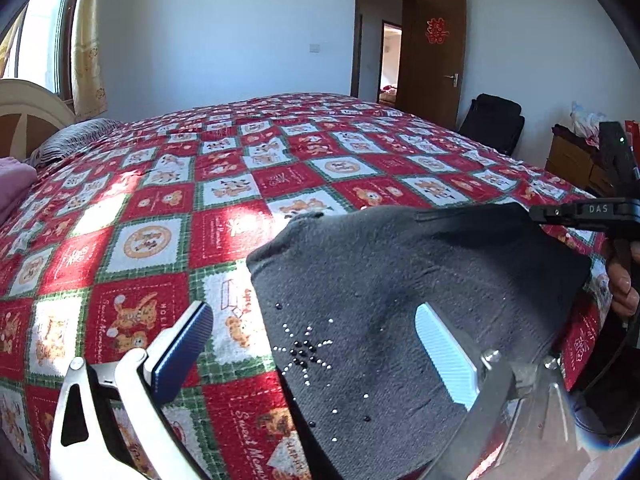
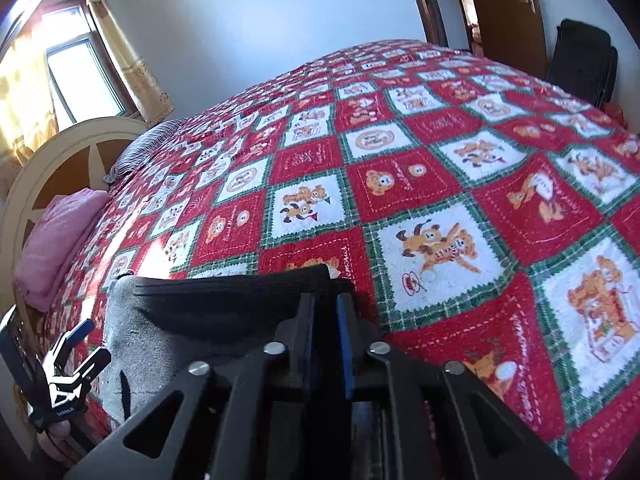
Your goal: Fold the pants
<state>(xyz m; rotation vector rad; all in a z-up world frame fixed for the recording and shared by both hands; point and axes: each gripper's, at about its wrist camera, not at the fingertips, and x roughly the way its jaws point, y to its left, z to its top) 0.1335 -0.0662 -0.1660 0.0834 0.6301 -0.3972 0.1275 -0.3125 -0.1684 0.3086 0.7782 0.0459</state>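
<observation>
Left gripper (image 1: pixel 316 356) gapes over the grey pants (image 1: pixel 400 320); right gripper (image 2: pixel 326 320) pinches the black waistband (image 2: pixel 224 296)—release only once flat.

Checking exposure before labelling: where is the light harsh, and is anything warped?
Left wrist view: sun patches glare on the quilt; the window is blown out. Right wrist view: the window is overexposed, and fisheye bends the door frame.

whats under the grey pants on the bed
The grey pants lie directly on the red patchwork bedspread, which shows all around them. Whatever sits beneath the fabric itself is covered and cannot be seen.
</observation>
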